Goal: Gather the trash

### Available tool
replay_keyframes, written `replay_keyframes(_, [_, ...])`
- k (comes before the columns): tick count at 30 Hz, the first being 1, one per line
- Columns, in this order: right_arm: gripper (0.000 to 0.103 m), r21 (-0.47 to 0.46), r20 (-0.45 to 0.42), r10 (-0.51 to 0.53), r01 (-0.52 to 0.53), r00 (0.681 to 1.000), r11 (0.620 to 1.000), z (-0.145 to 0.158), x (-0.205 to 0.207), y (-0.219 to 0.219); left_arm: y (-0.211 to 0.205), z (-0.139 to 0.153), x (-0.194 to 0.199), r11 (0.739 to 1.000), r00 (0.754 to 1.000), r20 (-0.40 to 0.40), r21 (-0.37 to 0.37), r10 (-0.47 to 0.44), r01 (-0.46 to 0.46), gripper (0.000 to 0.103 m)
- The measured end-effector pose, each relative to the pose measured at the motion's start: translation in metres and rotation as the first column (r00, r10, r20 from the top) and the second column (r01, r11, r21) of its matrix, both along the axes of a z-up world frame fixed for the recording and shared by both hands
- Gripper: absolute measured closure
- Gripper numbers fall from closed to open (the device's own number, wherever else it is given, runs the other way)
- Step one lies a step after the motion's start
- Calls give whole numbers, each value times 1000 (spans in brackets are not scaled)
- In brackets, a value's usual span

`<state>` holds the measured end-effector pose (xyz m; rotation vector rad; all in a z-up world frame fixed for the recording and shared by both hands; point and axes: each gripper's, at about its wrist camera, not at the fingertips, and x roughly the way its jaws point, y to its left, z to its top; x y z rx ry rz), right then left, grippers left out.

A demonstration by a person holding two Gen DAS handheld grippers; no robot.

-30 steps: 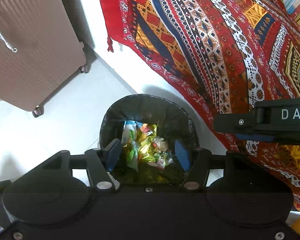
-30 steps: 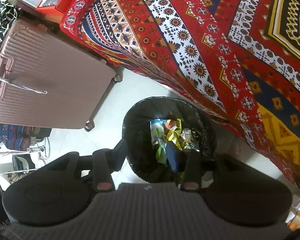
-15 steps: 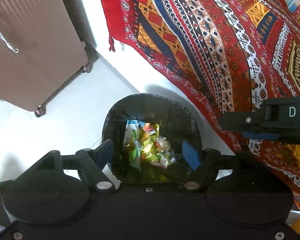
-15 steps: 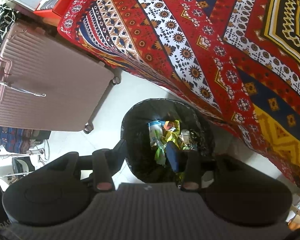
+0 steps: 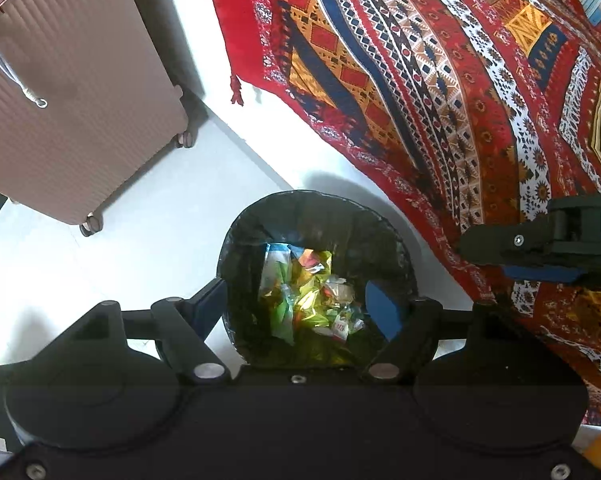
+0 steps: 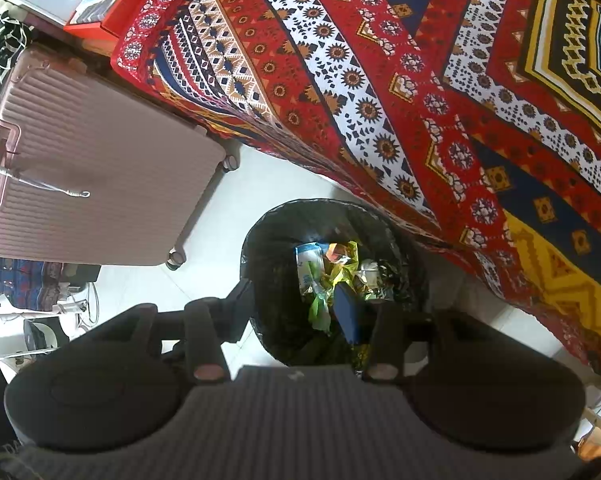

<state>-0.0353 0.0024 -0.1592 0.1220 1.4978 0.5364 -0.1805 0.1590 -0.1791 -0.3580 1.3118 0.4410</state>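
Observation:
A black-lined trash bin stands on the white floor, holding colourful wrappers and crumpled packets. My left gripper hangs straight above it, pointing down, jaws wide open with nothing between the blue pads. In the right wrist view the same bin and its wrappers lie below my right gripper, which is also open and empty, its right finger over the bin's mouth. The right gripper's body shows at the right edge of the left wrist view, beside the bin.
A pink ribbed suitcase on wheels stands left of the bin. A red patterned cloth drapes over furniture right behind the bin. White floor lies between suitcase and bin.
My left gripper's jaws have spread wider over the bin. The right gripper has kept still with the same opening.

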Motion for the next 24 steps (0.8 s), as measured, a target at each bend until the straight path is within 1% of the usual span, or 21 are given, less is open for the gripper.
replay_keyframes(24, [43, -8, -5, -18, 18, 1000, 1000, 0, -2, -2, -3, -5, 1, 1000, 1000, -8, -19, -16, 15, 28])
